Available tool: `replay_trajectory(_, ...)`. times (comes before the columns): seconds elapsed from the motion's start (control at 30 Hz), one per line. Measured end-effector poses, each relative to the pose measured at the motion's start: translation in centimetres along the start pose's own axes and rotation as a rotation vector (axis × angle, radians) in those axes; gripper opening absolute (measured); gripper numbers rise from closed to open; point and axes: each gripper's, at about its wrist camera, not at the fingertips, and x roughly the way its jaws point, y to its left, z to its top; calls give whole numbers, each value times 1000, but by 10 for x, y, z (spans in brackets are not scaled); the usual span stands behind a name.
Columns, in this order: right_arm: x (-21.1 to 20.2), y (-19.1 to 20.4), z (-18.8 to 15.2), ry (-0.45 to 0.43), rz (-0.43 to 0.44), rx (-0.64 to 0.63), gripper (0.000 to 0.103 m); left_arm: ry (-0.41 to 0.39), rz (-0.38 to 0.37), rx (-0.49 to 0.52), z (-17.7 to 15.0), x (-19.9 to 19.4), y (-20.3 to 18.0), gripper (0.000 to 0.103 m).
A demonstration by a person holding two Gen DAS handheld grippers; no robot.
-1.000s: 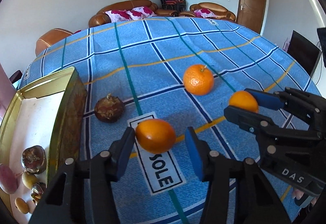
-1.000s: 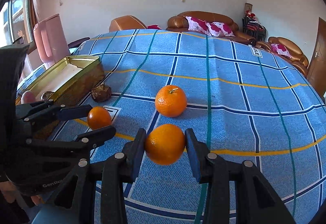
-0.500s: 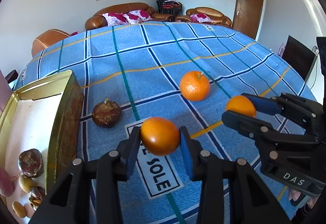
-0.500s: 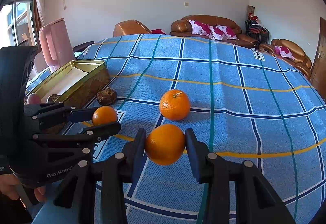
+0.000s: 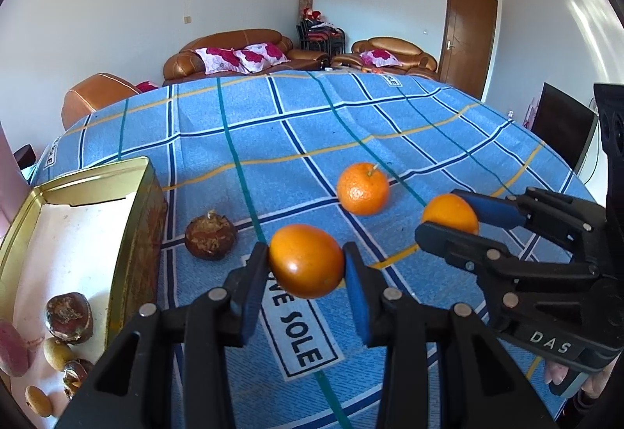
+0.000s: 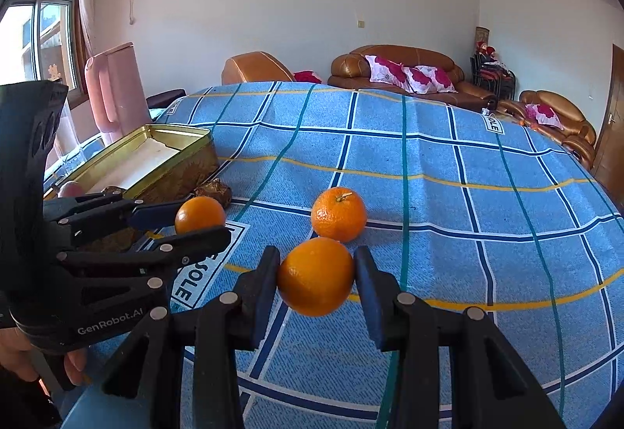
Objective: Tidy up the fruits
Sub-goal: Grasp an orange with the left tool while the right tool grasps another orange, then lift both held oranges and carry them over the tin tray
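My left gripper (image 5: pixel 306 265) is shut on a smooth orange (image 5: pixel 306 260) and holds it above the blue checked cloth; it also shows in the right wrist view (image 6: pixel 199 220). My right gripper (image 6: pixel 316 275) is shut on another orange (image 6: pixel 316 276), also seen in the left wrist view (image 5: pixel 449 213). A third orange with a stem (image 5: pixel 362 188) lies on the cloth just beyond both grippers. A dark brown fruit (image 5: pixel 210 237) lies beside the gold tin (image 5: pixel 134 234).
The gold tin (image 6: pixel 187 152) at the left holds several small brown and tan fruits (image 5: pixel 69 318). A white "SOLE" label (image 5: pixel 300 335) is on the cloth under my left gripper. Sofas (image 6: pixel 405 72) and a pink chair (image 6: pixel 117 85) stand beyond the table.
My left gripper closed on the orange and lifted it off the cloth. My right gripper kept its orange and rose slightly.
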Motion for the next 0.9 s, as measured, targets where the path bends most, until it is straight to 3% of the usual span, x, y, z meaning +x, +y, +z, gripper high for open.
replay_trajectory(0.9, -24, 3, -3, -132, 3, -27, 41, -162, 42, 10, -4, -30, -2, 40)
